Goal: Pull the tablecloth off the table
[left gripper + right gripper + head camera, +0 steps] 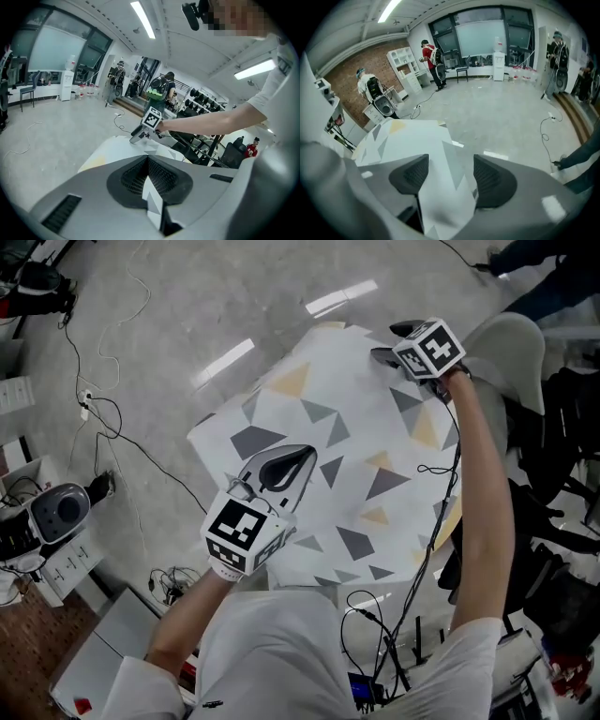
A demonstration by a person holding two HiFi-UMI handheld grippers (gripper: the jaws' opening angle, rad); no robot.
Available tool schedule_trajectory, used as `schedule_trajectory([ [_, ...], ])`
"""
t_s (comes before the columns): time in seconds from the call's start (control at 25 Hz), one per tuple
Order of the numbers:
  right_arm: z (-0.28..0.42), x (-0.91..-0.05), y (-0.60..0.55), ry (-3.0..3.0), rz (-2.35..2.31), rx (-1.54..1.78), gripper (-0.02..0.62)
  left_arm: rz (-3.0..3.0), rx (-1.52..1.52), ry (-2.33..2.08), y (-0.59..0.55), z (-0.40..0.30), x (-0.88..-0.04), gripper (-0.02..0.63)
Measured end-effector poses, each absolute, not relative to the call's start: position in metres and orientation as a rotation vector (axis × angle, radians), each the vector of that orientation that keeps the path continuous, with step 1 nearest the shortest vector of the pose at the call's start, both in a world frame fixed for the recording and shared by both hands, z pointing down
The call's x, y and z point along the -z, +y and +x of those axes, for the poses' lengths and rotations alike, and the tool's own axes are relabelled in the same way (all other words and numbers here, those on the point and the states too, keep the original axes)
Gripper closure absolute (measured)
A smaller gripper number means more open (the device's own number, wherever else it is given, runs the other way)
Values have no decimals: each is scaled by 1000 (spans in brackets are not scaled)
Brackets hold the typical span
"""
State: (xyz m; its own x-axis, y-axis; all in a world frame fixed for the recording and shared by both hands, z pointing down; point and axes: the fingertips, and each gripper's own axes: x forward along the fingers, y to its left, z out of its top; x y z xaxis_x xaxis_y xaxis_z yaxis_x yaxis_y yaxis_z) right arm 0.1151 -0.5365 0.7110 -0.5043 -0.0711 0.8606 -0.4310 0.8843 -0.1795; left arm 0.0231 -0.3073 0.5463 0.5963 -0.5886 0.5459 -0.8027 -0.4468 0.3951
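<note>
A white tablecloth (328,456) printed with grey and yellow triangles covers the table. My left gripper (286,465) hovers over the cloth's near left part, shut on a pinched fold of the tablecloth (152,199), which shows as a strip between its dark pads (133,178). Reaching across, my right gripper (384,343) sits at the far right corner of the cloth. In the right gripper view the right gripper (445,174) stands open, its pads (410,176) wide apart, with the tablecloth (408,140) lying between them, not pressed. The left gripper view also shows the right gripper (138,136) on the cloth.
A grey chair (511,352) and dark bags (562,521) crowd the table's right side. Cables (103,418) trail over the floor at left, near a round device (56,512). A thin cable (436,470) runs along my right arm. People (429,56) stand far off.
</note>
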Motion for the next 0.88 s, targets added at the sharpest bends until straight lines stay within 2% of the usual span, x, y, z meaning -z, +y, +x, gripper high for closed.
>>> schedule_trajectory([
  [0.2, 117, -719, -537, -2058, 281, -732, 287, 2201, -449, -1088, -301, 25, -541, 600],
  [0.32, 116, -720, -532, -2054, 258, -777, 314, 2193, -447, -1090, -297, 24, -540, 600],
  [0.4, 118, -718, -531, -2041, 244, -720, 345, 2187, -447, -1098, -295, 22, -541, 600],
  [0.72, 120, -698, -525, -1983, 232, -429, 547, 2202, -433, -1105, -290, 19, -534, 600],
  [0.88, 116, -683, -515, -1979, 229, -335, 583, 2220, -430, -1099, -287, 22, -528, 600],
])
